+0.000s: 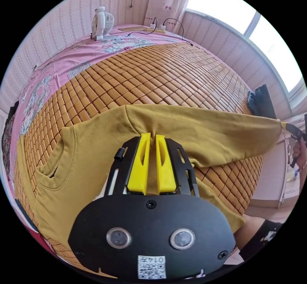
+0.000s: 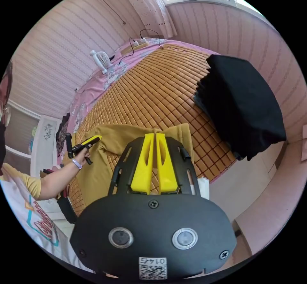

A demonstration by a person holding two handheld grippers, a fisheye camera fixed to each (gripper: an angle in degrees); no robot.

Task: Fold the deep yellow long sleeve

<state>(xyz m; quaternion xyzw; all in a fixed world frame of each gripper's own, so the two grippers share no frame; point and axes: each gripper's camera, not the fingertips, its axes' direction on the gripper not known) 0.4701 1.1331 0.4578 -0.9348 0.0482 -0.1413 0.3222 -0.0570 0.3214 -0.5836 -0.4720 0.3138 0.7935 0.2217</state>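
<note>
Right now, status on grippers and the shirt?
Left gripper shut on yellow shirt shoulder. Right gripper shut on sleeve cuff, sleeve stretched out. Black pile nearby, apart.

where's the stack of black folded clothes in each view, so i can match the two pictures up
Left gripper view: the black folded clothes sit small at the right edge of the bamboo mat, just above the stretched yellow sleeve.
Right gripper view: they loom large at upper right, on the mat's near corner.
Shared landmark: the white fan on the pink sheet.
</note>
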